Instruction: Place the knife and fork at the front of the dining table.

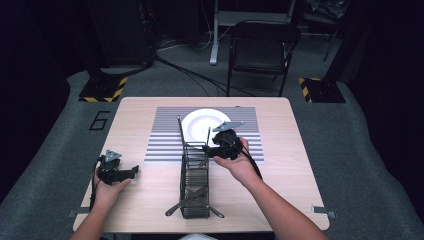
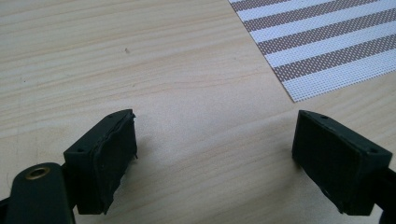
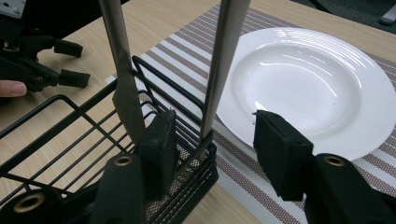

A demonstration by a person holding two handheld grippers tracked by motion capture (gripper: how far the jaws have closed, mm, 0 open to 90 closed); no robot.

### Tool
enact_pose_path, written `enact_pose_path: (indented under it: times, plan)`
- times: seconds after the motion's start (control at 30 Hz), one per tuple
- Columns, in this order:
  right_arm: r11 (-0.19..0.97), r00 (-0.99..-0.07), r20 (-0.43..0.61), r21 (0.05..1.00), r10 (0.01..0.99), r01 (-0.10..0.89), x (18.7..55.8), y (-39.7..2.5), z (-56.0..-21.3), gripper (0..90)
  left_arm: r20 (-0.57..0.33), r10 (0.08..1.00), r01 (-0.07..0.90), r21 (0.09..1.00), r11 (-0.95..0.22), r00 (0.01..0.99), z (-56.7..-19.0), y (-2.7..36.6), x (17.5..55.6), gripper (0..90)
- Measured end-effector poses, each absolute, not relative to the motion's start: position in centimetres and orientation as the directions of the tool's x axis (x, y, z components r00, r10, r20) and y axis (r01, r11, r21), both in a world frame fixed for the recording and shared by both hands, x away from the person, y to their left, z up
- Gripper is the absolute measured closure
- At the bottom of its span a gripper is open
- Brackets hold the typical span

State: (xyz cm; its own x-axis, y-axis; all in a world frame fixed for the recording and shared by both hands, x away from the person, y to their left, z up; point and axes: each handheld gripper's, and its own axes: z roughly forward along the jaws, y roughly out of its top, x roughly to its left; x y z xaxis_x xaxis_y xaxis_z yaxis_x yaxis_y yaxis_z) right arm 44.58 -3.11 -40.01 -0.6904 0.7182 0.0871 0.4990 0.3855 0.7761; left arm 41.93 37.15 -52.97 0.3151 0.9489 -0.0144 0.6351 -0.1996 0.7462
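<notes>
I see the right gripper [image 3: 212,144] with jaws released at the black wire rack's [image 1: 194,180] 12 o'clock end, straddling an upright utensil [image 3: 222,65]. Left gripper [image 2: 215,158] released, over bare table [image 2: 140,56].

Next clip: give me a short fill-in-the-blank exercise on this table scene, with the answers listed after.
1. The white plate lies on a ____ placemat.
2. The left gripper rests over bare table with its jaws ____.
3. The right gripper reaches for cutlery standing in the black wire ____.
4. Two utensils stand ____ in that holder's end.

Answers: striped; open; rack; upright
</notes>
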Motion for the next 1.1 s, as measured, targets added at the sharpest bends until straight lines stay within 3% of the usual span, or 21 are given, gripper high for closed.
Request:
enact_pose_path:
  times: [0.73,1.1]
  plan:
    - [0.407,-0.715,0.06,0.787,0.697,0.463,44.5,-2.3,-39.2,83.1,-0.015,0.948,0.634,0.747,-0.2,0.317,-53.0,37.1,41.9,13.7]
    - [0.431,-0.721,0.011,0.795,0.692,0.426,43.6,-2.0,-39.1,85.5,-0.015,0.948,0.634,0.746,-0.201,0.317,-53.0,37.1,41.9,13.7]
